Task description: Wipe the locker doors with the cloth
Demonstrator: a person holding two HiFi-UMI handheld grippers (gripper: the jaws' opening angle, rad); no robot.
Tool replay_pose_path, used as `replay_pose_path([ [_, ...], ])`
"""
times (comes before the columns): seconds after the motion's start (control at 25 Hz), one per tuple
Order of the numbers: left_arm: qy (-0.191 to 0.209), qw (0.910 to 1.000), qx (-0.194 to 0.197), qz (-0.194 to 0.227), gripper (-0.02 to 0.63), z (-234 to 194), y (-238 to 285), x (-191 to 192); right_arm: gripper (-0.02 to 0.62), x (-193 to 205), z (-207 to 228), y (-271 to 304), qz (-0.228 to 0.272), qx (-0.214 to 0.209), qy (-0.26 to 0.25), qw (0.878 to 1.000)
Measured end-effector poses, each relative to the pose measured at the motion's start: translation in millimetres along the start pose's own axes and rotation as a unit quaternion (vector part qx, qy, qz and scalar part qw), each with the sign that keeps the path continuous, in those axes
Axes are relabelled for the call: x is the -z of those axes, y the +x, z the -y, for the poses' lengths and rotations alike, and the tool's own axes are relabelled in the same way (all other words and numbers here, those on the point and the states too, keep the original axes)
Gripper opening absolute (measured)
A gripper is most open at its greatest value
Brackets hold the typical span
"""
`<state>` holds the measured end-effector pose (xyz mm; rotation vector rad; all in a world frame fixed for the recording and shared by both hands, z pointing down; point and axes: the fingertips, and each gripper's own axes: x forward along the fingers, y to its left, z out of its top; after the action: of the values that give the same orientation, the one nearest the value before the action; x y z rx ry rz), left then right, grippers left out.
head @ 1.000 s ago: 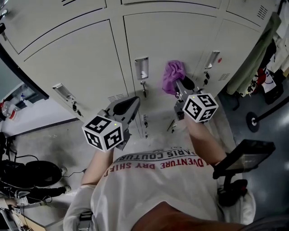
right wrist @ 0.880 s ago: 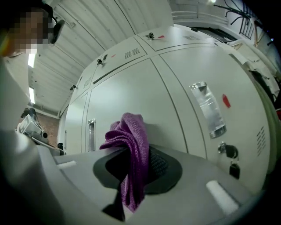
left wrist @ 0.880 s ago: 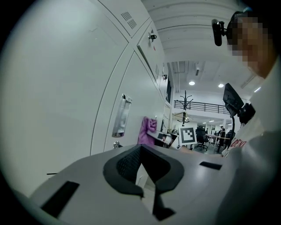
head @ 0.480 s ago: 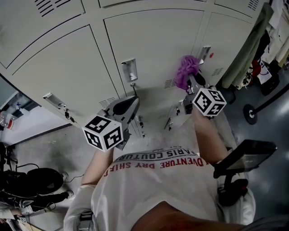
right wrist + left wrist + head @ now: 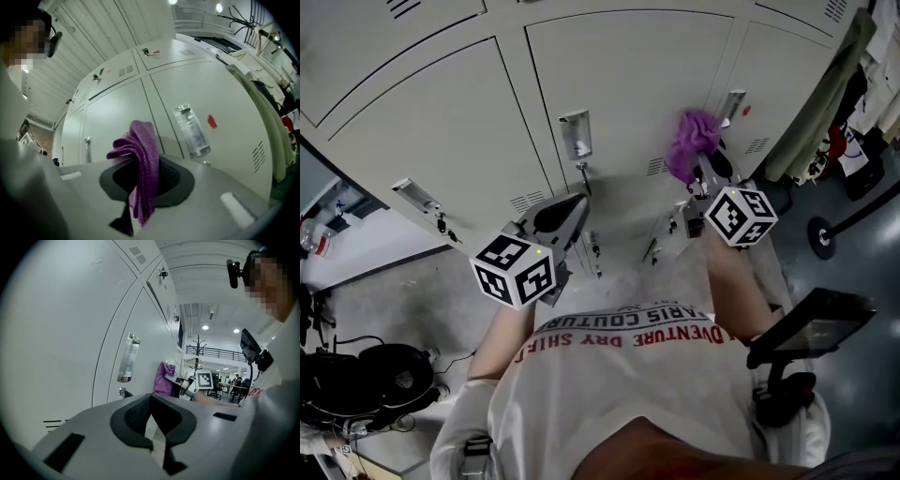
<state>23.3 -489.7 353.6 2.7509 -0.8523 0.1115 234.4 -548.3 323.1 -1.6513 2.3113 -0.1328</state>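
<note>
Right gripper: jaws clamped on bunched purple cloth, raised to the locker doors beside a latch plate; contact unclear. Left gripper: jaws together, empty. Recommended handling: press cloth flat to the panel and wipe in overlapping strokes, skirting the latch.

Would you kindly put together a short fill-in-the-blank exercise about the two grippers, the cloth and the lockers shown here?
1. The right gripper is shut on a ____ cloth.
2. The left gripper, its jaws together, holds ____.
3. Beside the metal handle nearest the cloth there is a small ____ dot.

Missing words: purple; nothing; red
</note>
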Motion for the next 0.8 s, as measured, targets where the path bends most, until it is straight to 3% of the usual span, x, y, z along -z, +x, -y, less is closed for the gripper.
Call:
replay_pose_path([
  [0.24, -0.002, 0.9997, -0.023, 0.012, 0.0, -2.6, -34.7, 6.5, 0.044, 11.6, -90.9, -5.3, -0.004, -0.093, -0.006, 0.996],
  [0.48, -0.008, 0.9982, -0.056, 0.02, 0.0, -6.7, -65.0, 8.4, 0.044, 49.2, -167.7, -5.6, -0.041, -0.183, -0.017, 0.982],
  [0.68, -0.016, 0.9958, -0.088, 0.02, 0.0, -7.8, -88.9, 12.9, 0.044, 86.2, -201.2, -3.4, -0.08, -0.221, -0.001, 0.972],
  [0.8, -0.019, 0.994, -0.105, 0.023, 0.0, -7.9, -107.1, 7.1, 0.044, 110.4, -212.2, 3.4, -0.105, -0.216, -0.009, 0.971],
])
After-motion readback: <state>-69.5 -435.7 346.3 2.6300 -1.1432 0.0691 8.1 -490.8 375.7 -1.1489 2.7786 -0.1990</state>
